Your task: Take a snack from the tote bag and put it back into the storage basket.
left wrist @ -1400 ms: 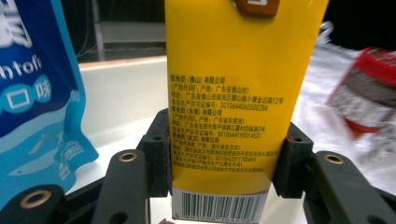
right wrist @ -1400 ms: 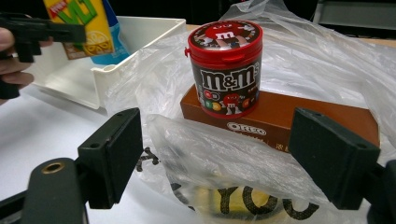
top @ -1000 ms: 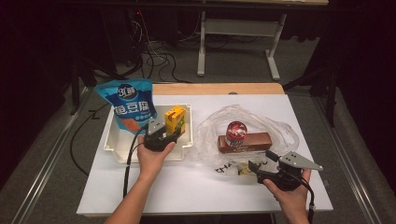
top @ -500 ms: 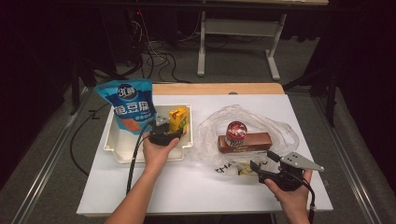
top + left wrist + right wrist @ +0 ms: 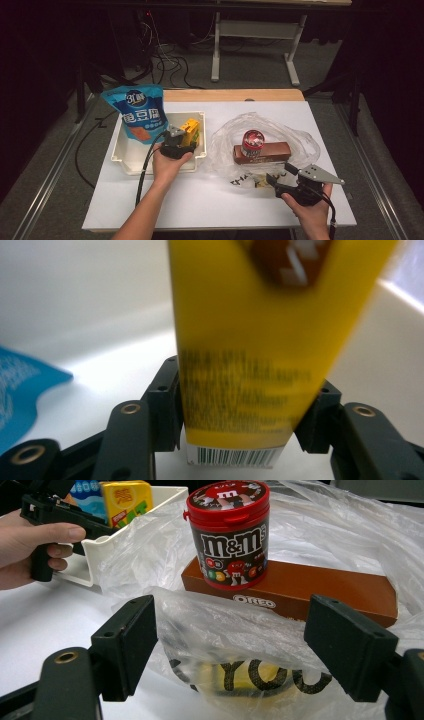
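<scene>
My left gripper [image 5: 245,405] is shut on a yellow box [image 5: 260,340], one jaw on each side of its lower end. In the high view that gripper [image 5: 179,142] holds the yellow box [image 5: 190,131] upright in the right part of a white tray [image 5: 125,160]. Near the table's front right, my right gripper [image 5: 230,645] stands open, with its jaws wide on either side of the near edge of a clear plastic bag [image 5: 225,625]. An M&M's tub [image 5: 230,535] stands on a brown Oreo box [image 5: 320,587] on the bag.
A blue snack pouch [image 5: 141,112] leans in the tray's left part. The crumpled bag [image 5: 295,135] spreads over the table's right half. Bare white tabletop [image 5: 210,200] lies between the two hands at the front. Cables and a table frame sit on the floor behind.
My left gripper has moved a little forward over the tray with the yellow box and set it lower. The right gripper has hardly moved.
</scene>
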Demonstrator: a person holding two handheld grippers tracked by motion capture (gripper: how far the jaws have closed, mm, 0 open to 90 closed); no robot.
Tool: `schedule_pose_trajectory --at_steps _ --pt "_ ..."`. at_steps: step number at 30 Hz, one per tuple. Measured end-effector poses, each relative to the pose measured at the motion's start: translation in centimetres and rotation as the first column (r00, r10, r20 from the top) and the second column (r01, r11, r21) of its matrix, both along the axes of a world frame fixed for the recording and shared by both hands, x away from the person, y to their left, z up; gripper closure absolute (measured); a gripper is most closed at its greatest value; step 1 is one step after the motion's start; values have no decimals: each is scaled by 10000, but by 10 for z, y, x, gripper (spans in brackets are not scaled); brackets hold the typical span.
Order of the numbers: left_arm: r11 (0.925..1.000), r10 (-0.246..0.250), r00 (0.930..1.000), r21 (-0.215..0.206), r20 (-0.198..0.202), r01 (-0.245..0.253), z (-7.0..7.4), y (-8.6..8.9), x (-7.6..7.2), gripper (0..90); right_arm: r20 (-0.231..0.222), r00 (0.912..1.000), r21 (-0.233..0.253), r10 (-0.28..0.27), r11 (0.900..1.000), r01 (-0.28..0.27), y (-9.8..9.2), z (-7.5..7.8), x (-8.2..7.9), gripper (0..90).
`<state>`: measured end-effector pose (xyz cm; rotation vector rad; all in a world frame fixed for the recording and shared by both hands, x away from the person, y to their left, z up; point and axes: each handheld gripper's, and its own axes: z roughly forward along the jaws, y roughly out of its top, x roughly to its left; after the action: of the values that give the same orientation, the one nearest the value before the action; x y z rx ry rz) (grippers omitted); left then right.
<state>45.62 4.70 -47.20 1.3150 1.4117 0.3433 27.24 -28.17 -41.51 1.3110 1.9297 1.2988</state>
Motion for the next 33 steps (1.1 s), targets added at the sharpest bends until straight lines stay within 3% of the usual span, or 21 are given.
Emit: schedule_pose_trajectory --at_steps 3,4,9,11,14,15,16,18,21,24,27,33 --pt "9999 -131 9998 14 -128 131 -1 0 -2 439 -59 10000 9 34 10000 -34 0 -2 -1 219" --pt "9993 -244 9997 270 65 243 0 0 -4 434 -95 10000 -17 26 10000 -26 1 -4 -1 219" --pt "9989 -94 9997 -447 240 105 11 11 -19 289 -88 9999 -15 55 10000 -55 1 -4 -2 214" --pt "9976 11 9987 -696 515 25 14 16 -32 297 -52 10000 -31 72 10000 -72 1 -3 -3 212" --pt "9975 318 9946 -656 988 -254 15 26 -52 403 -74 10000 -13 43 10000 -43 -1 -4 -2 210" --pt "9970 557 9933 -597 1013 -498 14 28 -57 486 -101 9999 3 35 10000 -35 -1 -4 -2 210" --pt "9950 847 9918 -618 958 -790 12 32 -60 558 -144 9999 30 45 10000 -44 -2 -5 -1 210" --pt "9856 1061 9924 -1386 623 -966 12 37 -64 756 -126 9999 20 34 10000 -33 -1 -5 -1 210" --pt "9856 890 9954 -1477 359 -828 11 33 -60 900 -123 9999 33 99 9999 -98 0 -5 -1 212" --pt "9897 677 9972 -1285 330 -629 15 24 -53 900 -163 9998 3 101 9999 -100 1 -5 -1 212" --pt "9892 470 9989 -1390 -35 -471 18 16 -44 900 -140 9999 -43 81 10000 -82 1 -6 -1 213" --pt "9895 930 9956 -1102 -107 -936 20 15 -28 900 -124 9999 -121 80 9999 -81 1 -6 -1 216"
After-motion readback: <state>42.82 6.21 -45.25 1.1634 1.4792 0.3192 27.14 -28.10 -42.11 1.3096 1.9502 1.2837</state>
